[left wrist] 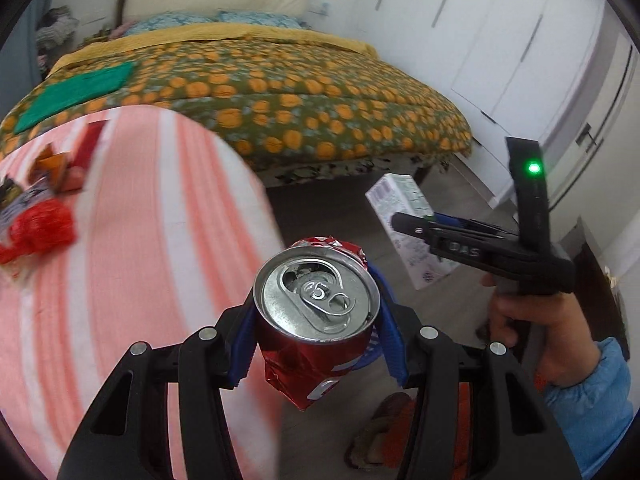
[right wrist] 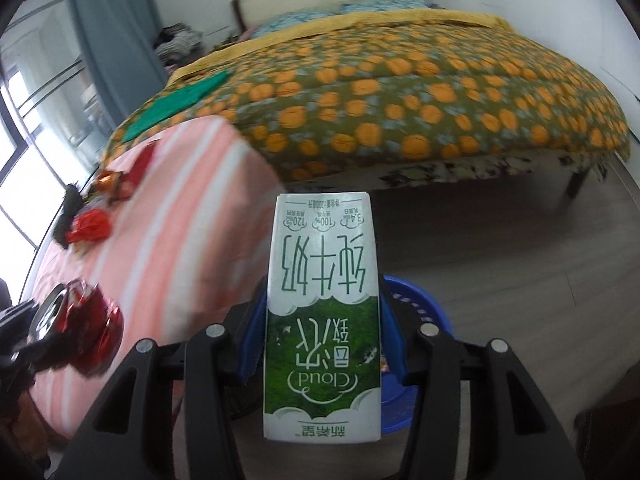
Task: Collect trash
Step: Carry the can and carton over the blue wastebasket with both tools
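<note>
My left gripper (left wrist: pixel 316 336) is shut on a crumpled red soda can (left wrist: pixel 316 320), its silver top facing the camera, held in the air past the edge of the pink striped table (left wrist: pixel 140 240). My right gripper (right wrist: pixel 322 320) is shut on a white and green milk carton (right wrist: pixel 322 312), upside down, above a blue bin (right wrist: pixel 416 304) on the floor. From the left wrist view the right gripper (left wrist: pixel 416 224) shows with the carton (left wrist: pixel 404 208) and a hand. The can (right wrist: pixel 84 324) appears at the left of the right wrist view.
More trash lies on the pink striped cloth: a red crumpled wrapper (left wrist: pixel 40 232), orange and red packets (left wrist: pixel 60 164). A bed with an orange-dotted quilt (left wrist: pixel 280 96) stands behind. White wardrobe doors (left wrist: pixel 500 40) line the right wall. Slippers (left wrist: pixel 380 436) lie on the wooden floor.
</note>
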`<state>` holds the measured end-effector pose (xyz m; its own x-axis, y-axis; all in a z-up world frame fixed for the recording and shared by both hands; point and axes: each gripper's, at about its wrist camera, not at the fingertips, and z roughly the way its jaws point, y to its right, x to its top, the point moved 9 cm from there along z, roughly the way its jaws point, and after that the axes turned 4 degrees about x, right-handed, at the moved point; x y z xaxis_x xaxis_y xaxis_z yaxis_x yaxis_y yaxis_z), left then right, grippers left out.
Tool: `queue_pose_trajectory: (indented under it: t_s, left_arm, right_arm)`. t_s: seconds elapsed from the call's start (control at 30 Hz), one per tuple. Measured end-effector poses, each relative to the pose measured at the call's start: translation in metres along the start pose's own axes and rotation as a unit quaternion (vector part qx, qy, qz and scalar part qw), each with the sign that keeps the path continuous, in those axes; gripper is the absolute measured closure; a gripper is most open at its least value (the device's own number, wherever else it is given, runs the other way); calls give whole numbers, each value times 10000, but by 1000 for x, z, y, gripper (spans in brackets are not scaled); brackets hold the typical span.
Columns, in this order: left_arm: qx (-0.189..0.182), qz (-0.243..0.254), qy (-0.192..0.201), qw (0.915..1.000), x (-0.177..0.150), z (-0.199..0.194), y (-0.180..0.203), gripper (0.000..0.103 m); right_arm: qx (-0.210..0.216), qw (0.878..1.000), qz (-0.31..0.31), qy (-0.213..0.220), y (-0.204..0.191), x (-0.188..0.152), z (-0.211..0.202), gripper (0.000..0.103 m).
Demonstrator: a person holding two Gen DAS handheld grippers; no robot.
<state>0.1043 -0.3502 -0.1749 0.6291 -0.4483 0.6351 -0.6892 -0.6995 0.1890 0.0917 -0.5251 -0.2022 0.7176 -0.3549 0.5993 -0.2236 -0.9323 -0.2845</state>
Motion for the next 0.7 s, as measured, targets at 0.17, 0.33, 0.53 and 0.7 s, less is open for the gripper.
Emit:
queue_pose_trajectory:
  t_s: [0.17, 0.33, 0.53, 0.7]
  left_arm:
    - [50, 241, -210, 9995, -6, 49, 39, 51]
    - [71, 172, -354, 9992, -10, 93, 53, 51]
    - [177, 105, -518, 9984, -12, 129, 56, 51]
    - [244, 167, -616, 9977, -14, 153, 63, 51]
  right_arm:
    - [66, 9987, 474, -150, 43, -22, 21, 55]
    - [42, 9981, 618, -39, 65, -15, 21, 54]
    - [116, 9964, 843, -55, 83, -11, 26, 54]
    - [186, 9956, 910, -83, 88, -6, 32, 54]
